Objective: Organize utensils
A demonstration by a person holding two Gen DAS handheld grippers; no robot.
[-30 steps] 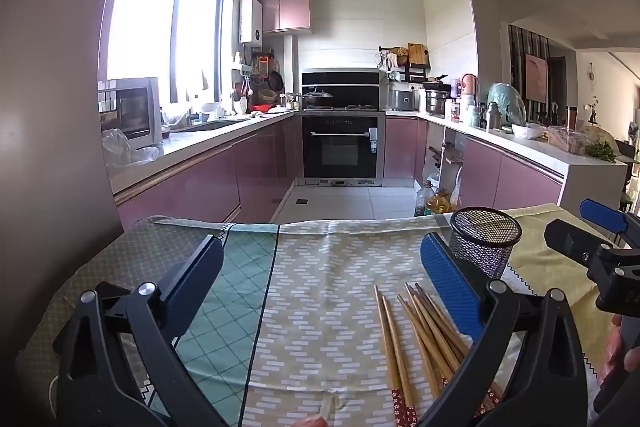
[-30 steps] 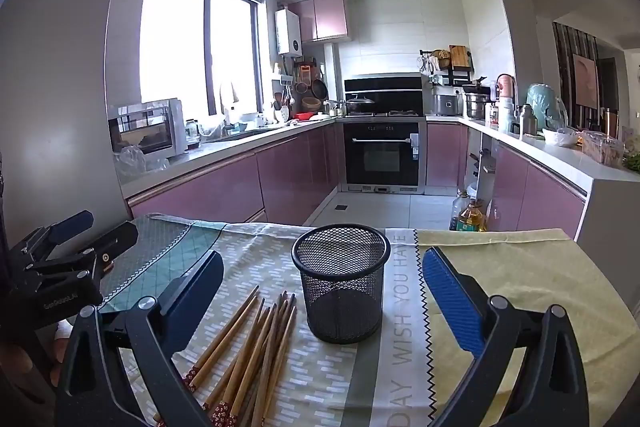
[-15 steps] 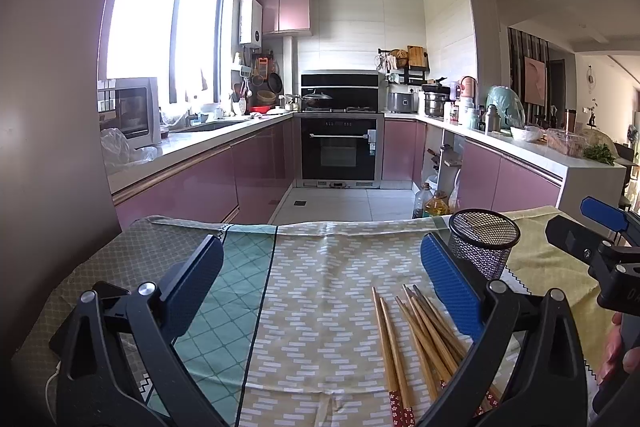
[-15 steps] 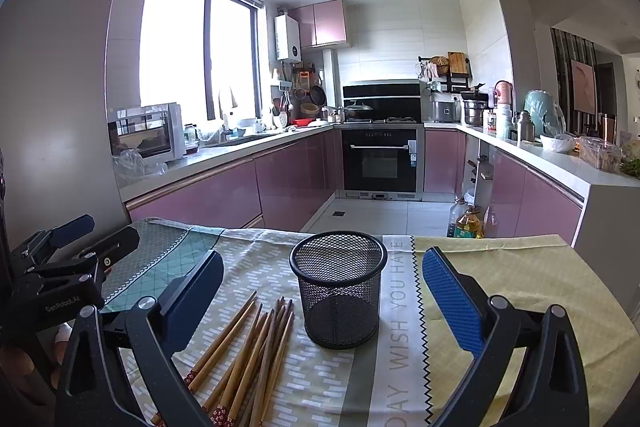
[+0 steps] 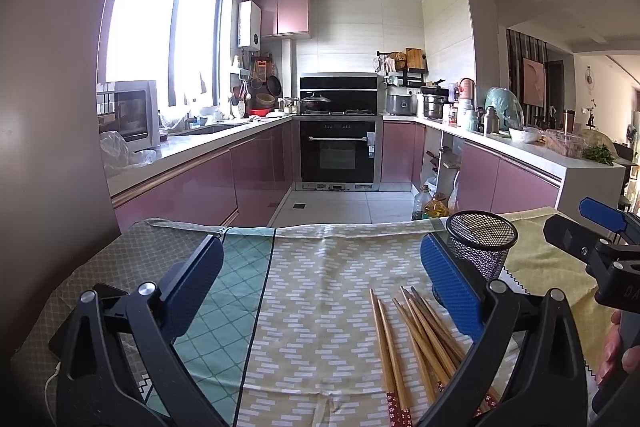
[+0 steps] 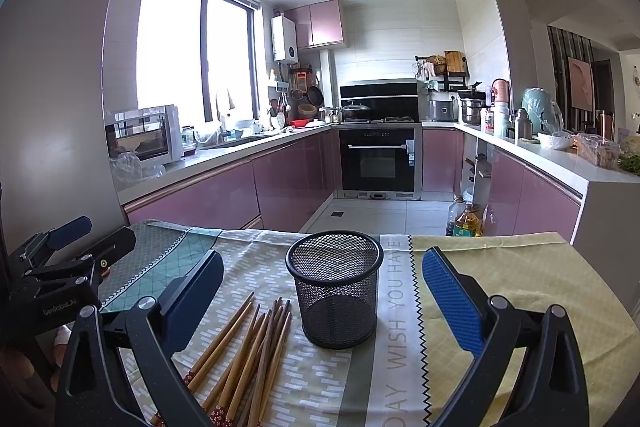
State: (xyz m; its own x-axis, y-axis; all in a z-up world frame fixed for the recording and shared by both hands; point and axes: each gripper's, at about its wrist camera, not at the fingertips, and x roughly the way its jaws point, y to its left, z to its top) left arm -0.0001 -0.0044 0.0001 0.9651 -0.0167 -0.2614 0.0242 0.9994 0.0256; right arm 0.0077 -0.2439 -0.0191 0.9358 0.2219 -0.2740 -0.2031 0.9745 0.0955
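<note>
Several wooden chopsticks with red patterned ends lie loose on the tablecloth, also in the right wrist view. A black mesh cup stands upright and empty just right of them; it also shows in the left wrist view. My left gripper is open and empty above the cloth, left of the chopsticks. My right gripper is open and empty, with the cup between its fingers' lines of sight. Each gripper shows in the other's view: right gripper, left gripper.
A patchwork tablecloth covers the table, whose far edge meets the kitchen floor. Pink cabinets, an oven and cluttered counters stand beyond. Oil bottles sit on the floor past the table.
Both grippers have tilted or risen slightly, so the table contents sit a little lower in both views. Nothing on the table has moved.
</note>
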